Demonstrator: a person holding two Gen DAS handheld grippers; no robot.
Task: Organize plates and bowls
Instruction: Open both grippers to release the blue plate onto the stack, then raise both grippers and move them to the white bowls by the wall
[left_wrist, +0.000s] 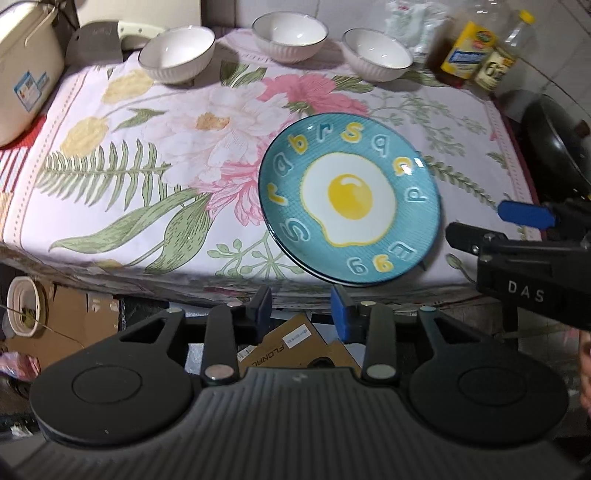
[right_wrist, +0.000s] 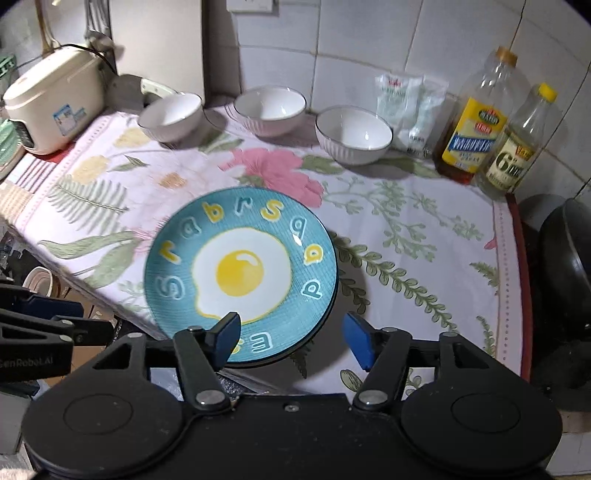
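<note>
A teal plate with a fried-egg picture (left_wrist: 351, 199) (right_wrist: 240, 273) lies stacked on another plate near the front edge of the floral cloth (left_wrist: 147, 155) (right_wrist: 406, 236). Three white bowls (left_wrist: 177, 53) (left_wrist: 290, 35) (left_wrist: 376, 53) stand in a row at the back; they also show in the right wrist view (right_wrist: 171, 116) (right_wrist: 271, 109) (right_wrist: 352, 134). My left gripper (left_wrist: 301, 310) is open and empty, below the table's front edge, left of the plates. My right gripper (right_wrist: 291, 339) (left_wrist: 491, 225) is open, its jaws over the plate stack's near rim.
A cream rice cooker (left_wrist: 26, 74) (right_wrist: 55, 99) stands at the back left, a cleaver (left_wrist: 107, 40) beside it. Oil bottles (right_wrist: 476, 122) (right_wrist: 517, 147) and a white bag (right_wrist: 410, 107) stand at the back right. A black wok (right_wrist: 569, 280) sits at the right. Cardboard boxes (left_wrist: 291, 350) lie below the table.
</note>
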